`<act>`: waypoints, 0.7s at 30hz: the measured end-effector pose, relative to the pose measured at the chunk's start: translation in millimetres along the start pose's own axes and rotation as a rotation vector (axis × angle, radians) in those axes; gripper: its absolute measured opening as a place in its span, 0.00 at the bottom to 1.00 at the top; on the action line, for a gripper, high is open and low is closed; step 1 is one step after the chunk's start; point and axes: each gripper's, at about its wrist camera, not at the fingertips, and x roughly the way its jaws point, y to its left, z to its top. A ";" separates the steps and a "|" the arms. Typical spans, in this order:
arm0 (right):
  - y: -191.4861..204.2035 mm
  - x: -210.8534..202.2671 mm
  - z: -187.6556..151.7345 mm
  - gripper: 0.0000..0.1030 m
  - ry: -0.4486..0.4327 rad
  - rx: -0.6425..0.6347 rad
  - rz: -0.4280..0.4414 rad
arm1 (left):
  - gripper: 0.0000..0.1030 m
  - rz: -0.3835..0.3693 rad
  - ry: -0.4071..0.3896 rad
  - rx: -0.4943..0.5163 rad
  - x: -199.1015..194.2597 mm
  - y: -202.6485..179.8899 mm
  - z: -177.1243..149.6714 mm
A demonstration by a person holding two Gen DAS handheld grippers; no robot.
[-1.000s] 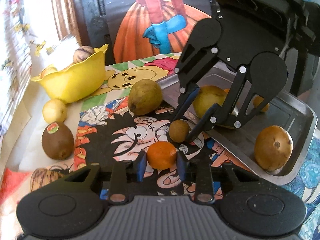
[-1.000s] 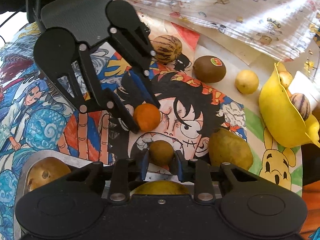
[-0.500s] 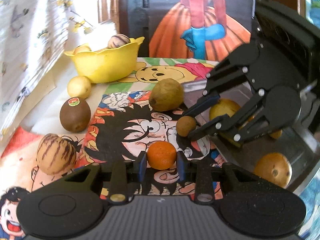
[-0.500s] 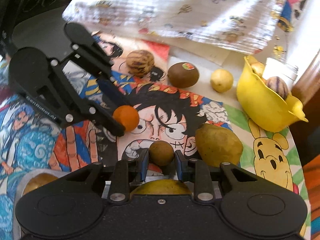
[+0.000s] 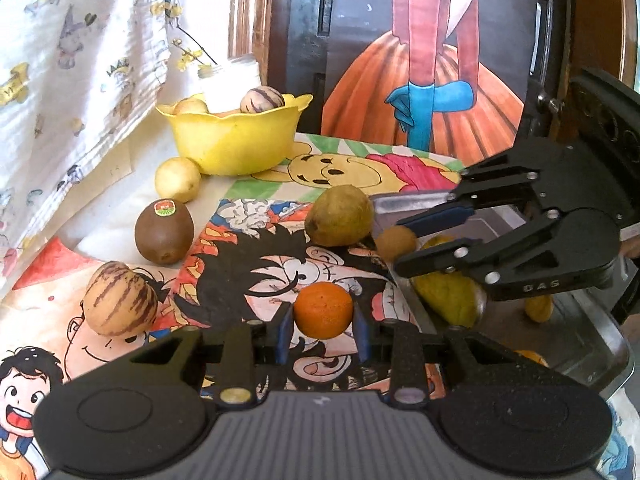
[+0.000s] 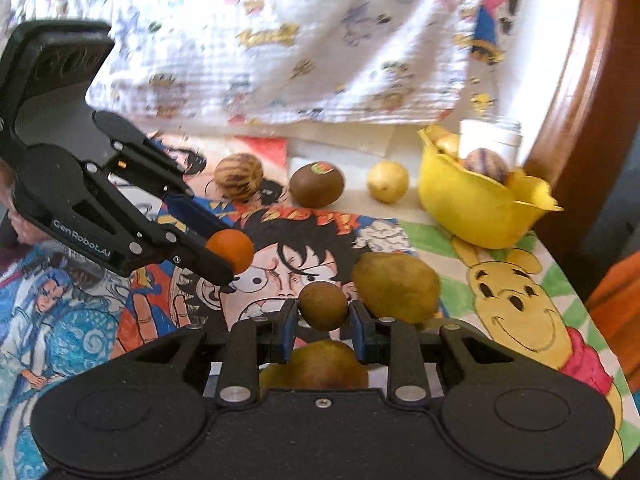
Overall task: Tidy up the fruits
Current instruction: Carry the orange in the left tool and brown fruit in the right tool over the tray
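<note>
Orange fruit [image 5: 323, 311] clamped in left gripper [image 5: 322, 330], aloft over cartoon mat [image 5: 248, 264]. Small brown fruit [image 6: 323, 306] clamped in right gripper [image 6: 324, 322], above metal tray [image 5: 592, 344] edge. Risks: round fruit slipping from narrow pads; grippers near, could collide; dropped fruit rolling toward pear [image 5: 340, 215], off table.
</note>
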 end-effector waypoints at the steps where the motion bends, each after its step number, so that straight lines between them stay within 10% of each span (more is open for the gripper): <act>1: -0.7 -6.2 -1.3 0.28 -0.012 0.016 -0.007 | 0.33 0.001 -0.003 -0.003 -1.2 -1.9 0.5; 21: 32.3 -108.8 -55.3 0.28 -0.092 0.109 -0.089 | 0.33 -0.047 0.072 -0.027 -16.8 -71.5 15.0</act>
